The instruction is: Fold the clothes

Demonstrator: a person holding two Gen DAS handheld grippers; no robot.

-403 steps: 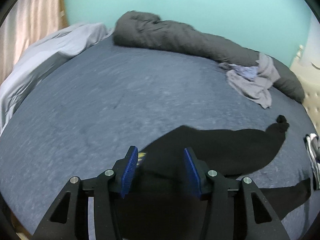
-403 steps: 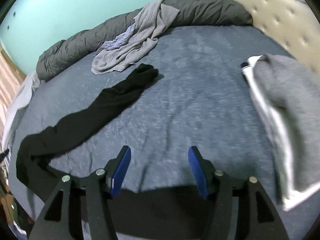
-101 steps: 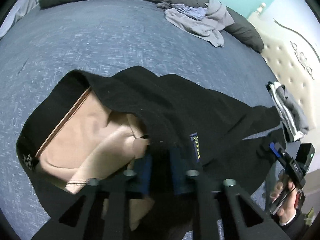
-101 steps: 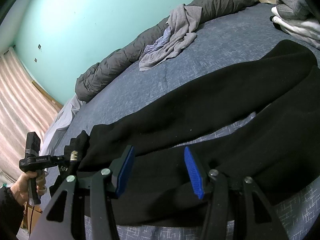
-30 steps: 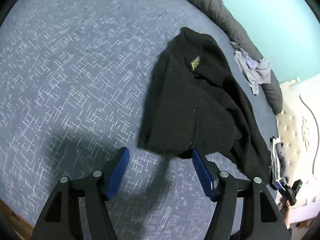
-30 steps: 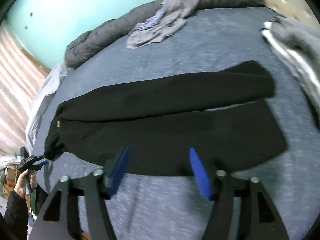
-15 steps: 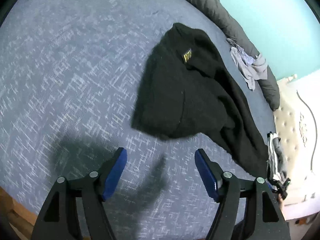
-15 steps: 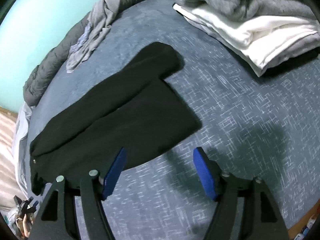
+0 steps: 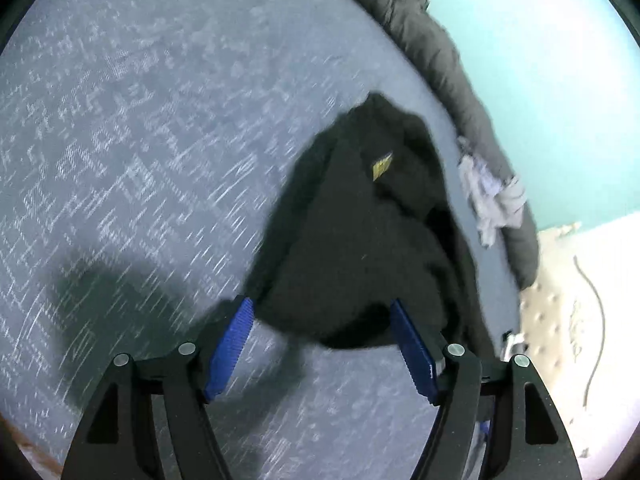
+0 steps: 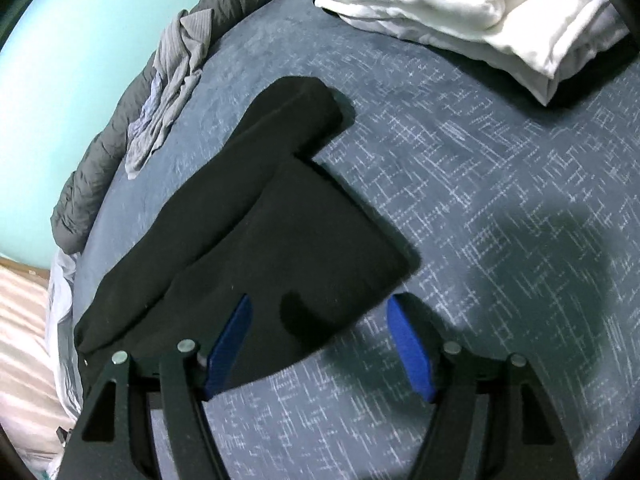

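One black garment (image 10: 256,240), thick and limp by the look of it, lay lengthwise-folded on the blue patterned bedspread (image 10: 500,208), likely to sag and slide out of line unless taken at its two ends, the squared hem nearest the right gripper (image 10: 320,340) and the bunched end by the yellow tag (image 9: 382,166) nearest the left gripper (image 9: 322,344). Both grippers stood wide and empty, the left's jaws having just been opening, cloth in line with each but unpinched. A stack of folded grey and white clothes (image 10: 500,12), a crumpled grey garment (image 10: 176,72) and a dark rolled duvet (image 9: 440,60) lay well apart, obstructing nothing.
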